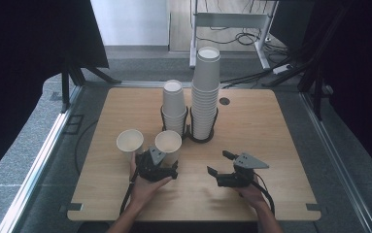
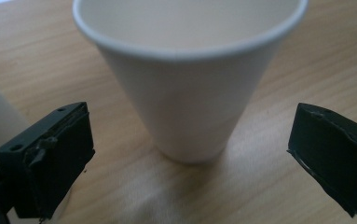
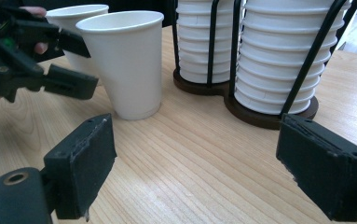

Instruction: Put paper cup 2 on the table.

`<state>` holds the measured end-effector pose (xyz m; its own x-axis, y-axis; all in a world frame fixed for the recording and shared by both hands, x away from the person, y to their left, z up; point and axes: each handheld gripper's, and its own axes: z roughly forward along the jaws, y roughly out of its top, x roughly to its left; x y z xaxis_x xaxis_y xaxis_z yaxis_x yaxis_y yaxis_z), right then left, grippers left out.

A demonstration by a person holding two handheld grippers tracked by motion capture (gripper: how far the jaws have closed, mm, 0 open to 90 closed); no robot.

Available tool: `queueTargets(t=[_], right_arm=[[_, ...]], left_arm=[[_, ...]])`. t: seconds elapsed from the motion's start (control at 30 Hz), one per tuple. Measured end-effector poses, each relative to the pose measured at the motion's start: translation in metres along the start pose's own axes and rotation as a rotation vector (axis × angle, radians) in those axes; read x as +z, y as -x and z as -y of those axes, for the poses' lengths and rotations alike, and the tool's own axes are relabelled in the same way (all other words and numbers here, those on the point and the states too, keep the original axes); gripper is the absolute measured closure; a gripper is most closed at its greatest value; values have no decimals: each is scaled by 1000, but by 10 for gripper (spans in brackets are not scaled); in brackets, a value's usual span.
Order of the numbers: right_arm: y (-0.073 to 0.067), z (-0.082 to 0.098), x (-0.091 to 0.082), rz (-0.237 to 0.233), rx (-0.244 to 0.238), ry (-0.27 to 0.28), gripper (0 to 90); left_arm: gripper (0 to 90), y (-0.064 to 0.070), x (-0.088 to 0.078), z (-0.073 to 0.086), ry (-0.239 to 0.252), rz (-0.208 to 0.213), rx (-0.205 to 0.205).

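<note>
Two upright white paper cups (image 1: pixel 168 144)

Two loose paper cups: one (image 1: pixel 129 142), another (image 1: pixel 168 144). Two cup stacks: short (image 1: pixel 174 106), tall (image 1: pixel 206 92). One wire holder (image 1: pixel 200 138). Two tongs: left (image 1: pixel 164 167), right (image 1: pixel 220 164). One desk (image 1: pixel 271 141).

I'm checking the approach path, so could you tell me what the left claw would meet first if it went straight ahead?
Most likely the loose paper cup standing upright on the table, directly ahead between the open left claw jaws.
</note>
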<state>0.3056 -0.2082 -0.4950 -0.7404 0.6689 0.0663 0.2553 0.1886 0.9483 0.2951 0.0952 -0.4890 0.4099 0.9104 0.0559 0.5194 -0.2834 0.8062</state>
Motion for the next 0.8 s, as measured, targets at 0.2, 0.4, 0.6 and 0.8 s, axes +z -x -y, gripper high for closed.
queueTargets(t=[0.2, 0.4, 0.6, 0.8], right_arm=[[1, 1, -2, 8, -10, -5, 122], [3, 1, -4, 17, -11, -6, 129], [8, 2, -8, 43, -49, -30, 133], [17, 5, -12, 63, -35, -37, 134]], left_arm=[[31, -2, -8, 8, 19, 59, -4], [60, -1, -15, 16, 22, 147, 39], [89, -4, -14, 19, 14, 190, 58], [109, -14, -15, 20, 23, 209, 27]])
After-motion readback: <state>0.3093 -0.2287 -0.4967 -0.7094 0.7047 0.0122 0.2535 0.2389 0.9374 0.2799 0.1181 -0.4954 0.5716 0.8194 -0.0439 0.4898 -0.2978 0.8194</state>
